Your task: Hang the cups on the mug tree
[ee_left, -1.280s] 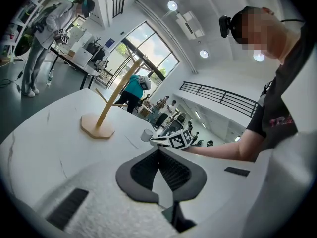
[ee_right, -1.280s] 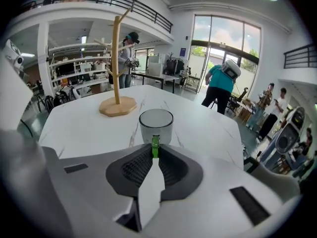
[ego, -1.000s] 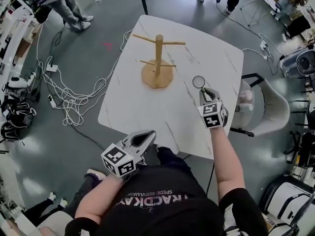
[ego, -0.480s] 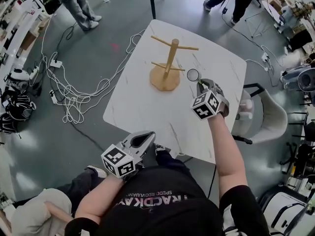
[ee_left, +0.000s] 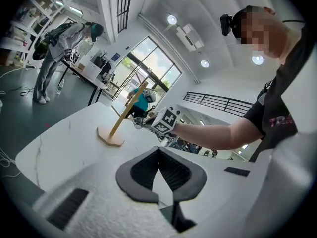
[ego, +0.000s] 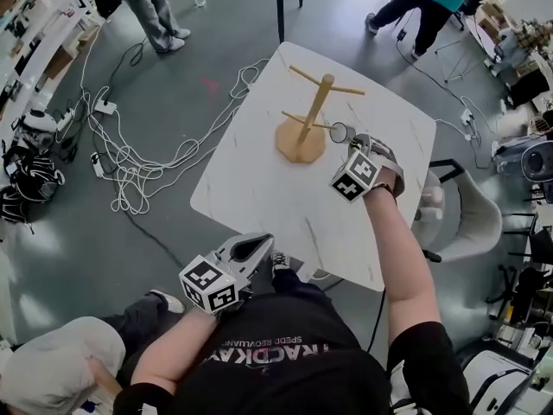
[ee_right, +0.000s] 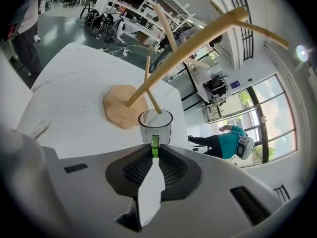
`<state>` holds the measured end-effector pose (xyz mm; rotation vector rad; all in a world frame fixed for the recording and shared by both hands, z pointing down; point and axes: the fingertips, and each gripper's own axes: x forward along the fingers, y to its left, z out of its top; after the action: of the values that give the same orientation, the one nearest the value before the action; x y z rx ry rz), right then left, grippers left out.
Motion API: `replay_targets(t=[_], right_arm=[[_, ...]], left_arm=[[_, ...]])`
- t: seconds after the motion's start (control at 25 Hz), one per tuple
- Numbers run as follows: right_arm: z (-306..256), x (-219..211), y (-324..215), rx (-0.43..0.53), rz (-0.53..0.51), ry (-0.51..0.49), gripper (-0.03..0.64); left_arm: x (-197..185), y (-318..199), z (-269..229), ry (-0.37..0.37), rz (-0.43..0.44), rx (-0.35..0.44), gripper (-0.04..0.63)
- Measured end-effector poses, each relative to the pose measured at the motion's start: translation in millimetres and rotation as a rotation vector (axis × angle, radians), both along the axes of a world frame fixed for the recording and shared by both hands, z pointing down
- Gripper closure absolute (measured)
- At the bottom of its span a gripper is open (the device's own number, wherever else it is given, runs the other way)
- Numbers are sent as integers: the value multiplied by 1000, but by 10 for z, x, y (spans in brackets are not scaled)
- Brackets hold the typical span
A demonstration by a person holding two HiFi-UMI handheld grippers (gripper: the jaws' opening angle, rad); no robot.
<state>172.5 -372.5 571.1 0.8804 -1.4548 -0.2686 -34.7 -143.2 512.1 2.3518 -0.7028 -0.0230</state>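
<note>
Our right gripper (ee_right: 155,151) is clamped on the green handle (ee_right: 155,144) of a clear cup (ee_right: 155,124), held upright with its mouth at the tip of a lower peg (ee_right: 152,99) on the tree (ego: 316,104) — we cannot tell whether cup and peg touch. The tree stands on its round base (ee_right: 124,113) toward the far side of the white table (ego: 259,188). Our left gripper (ego: 252,248) hangs by the table's near edge, well apart from the tree, its jaws together with nothing between them. Cables (ego: 130,162) sprawl across the floor to the left — a chair (ego: 471,210) sits at the right.
</note>
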Motion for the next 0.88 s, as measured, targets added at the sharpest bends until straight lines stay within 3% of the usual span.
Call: replay_targets(t=[0.32,0.88], right_arm=[[0,-127,14,-16,-33,121,575],[33,-375,-8,-99,-158,457,575]], left_arm=[[-91,119,-17,-7,9,16,598],[-259,282,-69,-5,15,30,598]])
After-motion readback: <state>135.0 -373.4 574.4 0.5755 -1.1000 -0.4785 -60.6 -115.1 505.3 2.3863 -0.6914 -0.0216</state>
